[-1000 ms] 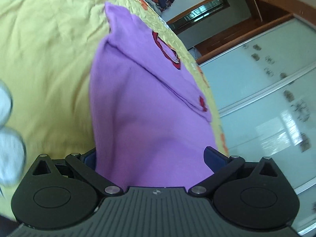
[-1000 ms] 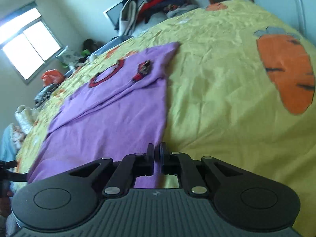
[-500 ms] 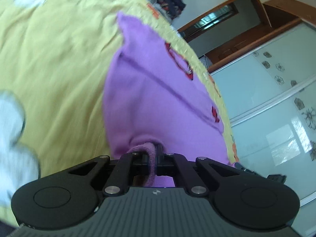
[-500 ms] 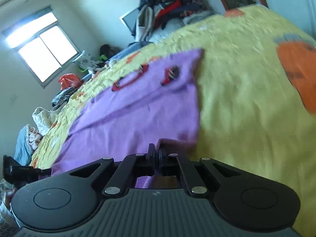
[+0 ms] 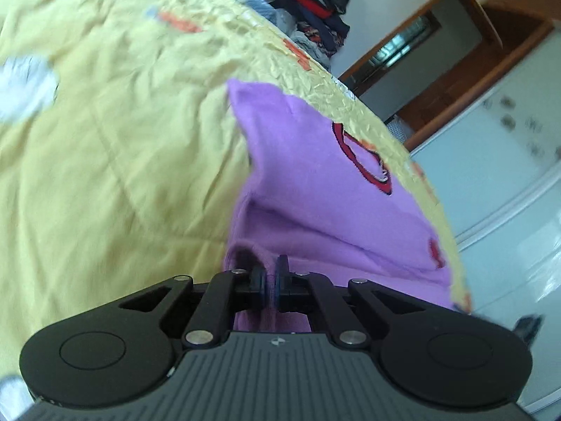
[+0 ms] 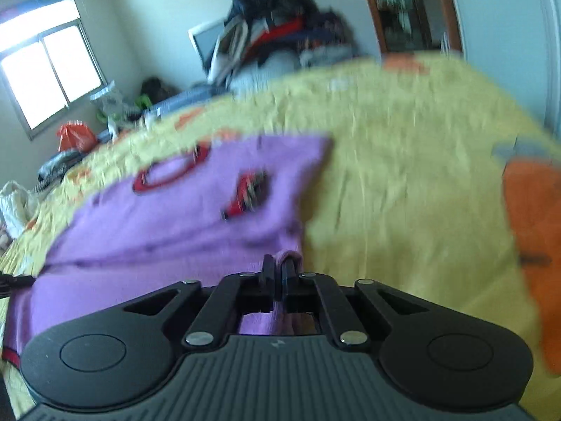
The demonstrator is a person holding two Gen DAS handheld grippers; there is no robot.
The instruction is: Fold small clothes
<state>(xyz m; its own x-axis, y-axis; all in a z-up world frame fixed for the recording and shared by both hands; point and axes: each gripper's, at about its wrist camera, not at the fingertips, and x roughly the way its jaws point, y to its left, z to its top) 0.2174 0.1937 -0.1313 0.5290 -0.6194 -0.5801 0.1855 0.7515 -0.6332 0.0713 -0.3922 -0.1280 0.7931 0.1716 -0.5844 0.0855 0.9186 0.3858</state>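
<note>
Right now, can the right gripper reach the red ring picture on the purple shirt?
Probably not yet: the right gripper is shut on the purple shirt's near hem. The red ring print lies farther up the cloth, nothing covering it, so it would have to let go first.

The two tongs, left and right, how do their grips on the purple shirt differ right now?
The left tongs pinch the purple shirt at its left edge, the right tongs at its right edge. The left tongs have just eased open slightly with cloth still between them; the right tongs stand tightly shut. Both clamp a bunched fold of the hem end above the yellow bedspread.
</note>
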